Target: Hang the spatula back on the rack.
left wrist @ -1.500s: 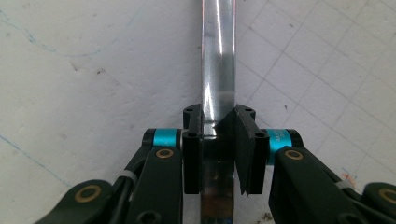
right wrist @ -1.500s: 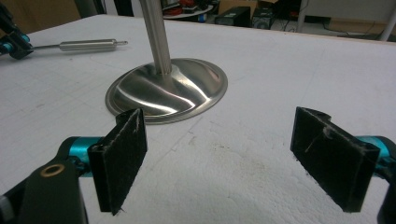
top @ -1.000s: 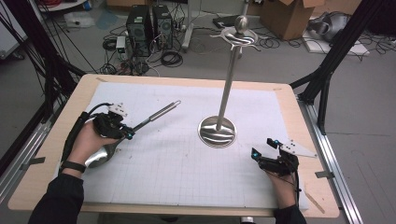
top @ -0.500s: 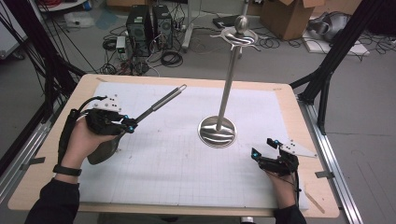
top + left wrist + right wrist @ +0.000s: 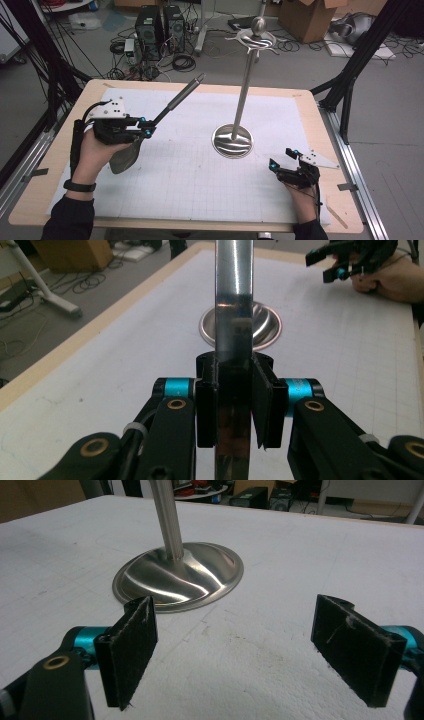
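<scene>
Above the table's left, left tool (image 5: 146, 131) clamps spatula (image 5: 165, 111), handle angled up-right.

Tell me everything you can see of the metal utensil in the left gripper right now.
The utensil is shiny steel: a long, slim handle and a broad, flat blade, like a spatula or ladle. The left gripper is shut on the handle near the blade. It is off the table, tilted, the handle end pointing up and away toward the stand, the blade hanging below the hand. Nothing else touches it.
</scene>
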A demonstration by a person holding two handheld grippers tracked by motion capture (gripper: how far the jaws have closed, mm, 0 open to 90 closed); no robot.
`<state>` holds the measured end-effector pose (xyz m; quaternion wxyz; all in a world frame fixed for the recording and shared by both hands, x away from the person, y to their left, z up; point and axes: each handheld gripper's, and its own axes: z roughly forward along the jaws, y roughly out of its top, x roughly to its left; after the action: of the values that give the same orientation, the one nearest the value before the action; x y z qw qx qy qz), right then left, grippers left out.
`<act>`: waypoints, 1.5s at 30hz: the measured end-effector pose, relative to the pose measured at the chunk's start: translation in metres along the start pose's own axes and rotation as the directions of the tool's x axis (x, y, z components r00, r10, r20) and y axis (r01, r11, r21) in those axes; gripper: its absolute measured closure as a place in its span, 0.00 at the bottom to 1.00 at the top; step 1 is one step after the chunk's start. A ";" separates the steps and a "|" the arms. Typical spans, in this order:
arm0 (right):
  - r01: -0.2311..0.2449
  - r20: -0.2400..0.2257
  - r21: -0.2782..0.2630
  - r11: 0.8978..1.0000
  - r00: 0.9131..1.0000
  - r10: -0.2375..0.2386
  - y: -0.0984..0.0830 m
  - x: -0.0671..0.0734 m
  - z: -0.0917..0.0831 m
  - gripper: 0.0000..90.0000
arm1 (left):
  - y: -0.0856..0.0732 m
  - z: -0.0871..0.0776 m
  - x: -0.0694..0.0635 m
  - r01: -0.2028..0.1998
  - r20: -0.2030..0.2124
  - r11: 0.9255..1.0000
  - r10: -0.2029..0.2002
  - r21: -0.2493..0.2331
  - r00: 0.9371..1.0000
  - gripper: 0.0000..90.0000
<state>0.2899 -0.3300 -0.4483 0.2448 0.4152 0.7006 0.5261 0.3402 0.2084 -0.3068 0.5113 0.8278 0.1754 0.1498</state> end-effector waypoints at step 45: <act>0.001 -0.006 -0.003 1.000 1.000 -0.001 0.000 -0.001 0.000 0.20 | 0.038 0.055 0.025 0.077 0.132 0.956 -0.040 -0.284 0.990 0.83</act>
<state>0.2903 -0.3304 -0.4484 0.2438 0.4128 0.7008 0.5282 0.3908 0.1601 -0.2946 0.6405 0.7468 0.1438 0.1065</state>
